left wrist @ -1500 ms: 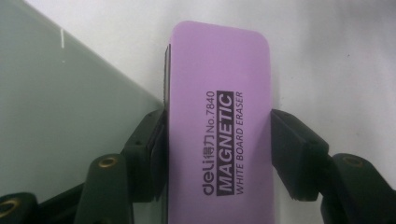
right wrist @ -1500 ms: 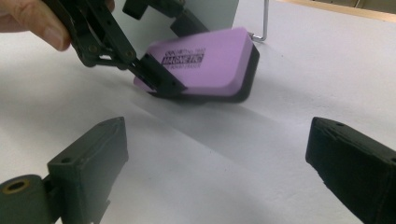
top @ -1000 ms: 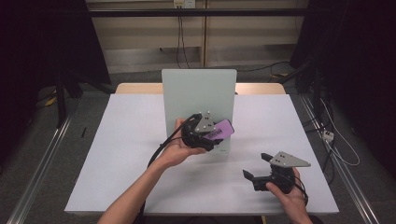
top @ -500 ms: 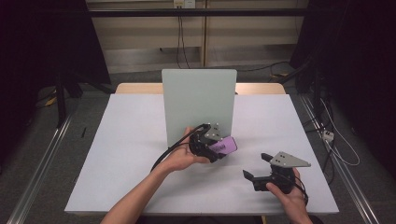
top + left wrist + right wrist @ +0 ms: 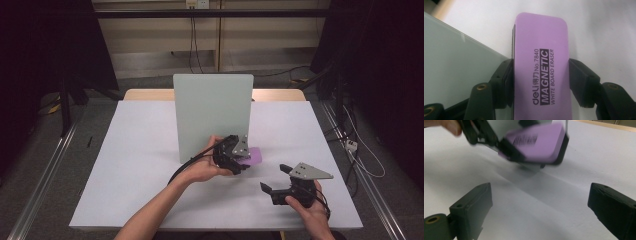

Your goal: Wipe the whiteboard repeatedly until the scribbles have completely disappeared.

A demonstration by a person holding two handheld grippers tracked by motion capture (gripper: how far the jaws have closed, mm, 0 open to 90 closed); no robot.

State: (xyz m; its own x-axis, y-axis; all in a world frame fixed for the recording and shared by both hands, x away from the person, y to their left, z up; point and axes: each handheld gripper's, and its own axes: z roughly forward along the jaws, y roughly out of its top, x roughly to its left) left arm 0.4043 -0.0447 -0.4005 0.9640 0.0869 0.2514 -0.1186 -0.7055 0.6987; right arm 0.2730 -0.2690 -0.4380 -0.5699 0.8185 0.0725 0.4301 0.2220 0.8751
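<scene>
Eraser [image 5: 541, 67] — between left tool [image 5: 540, 82] jaws

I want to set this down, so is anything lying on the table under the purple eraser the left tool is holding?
Nothing visible does. The left tool grips the purple eraser just above bare white table, beside the upright board. The right tool stands apart.

On the purple eraser [image 5: 541, 67] you can read, in the left gripper view, the brand "deli" with two Chinese characters, then "No.7840", a black bar reading "MAGNETIC", and under it "WHITE BOARD ERASER". In the right gripper view the same print on the eraser [image 5: 534, 141] is too blurred for you to read.
</scene>
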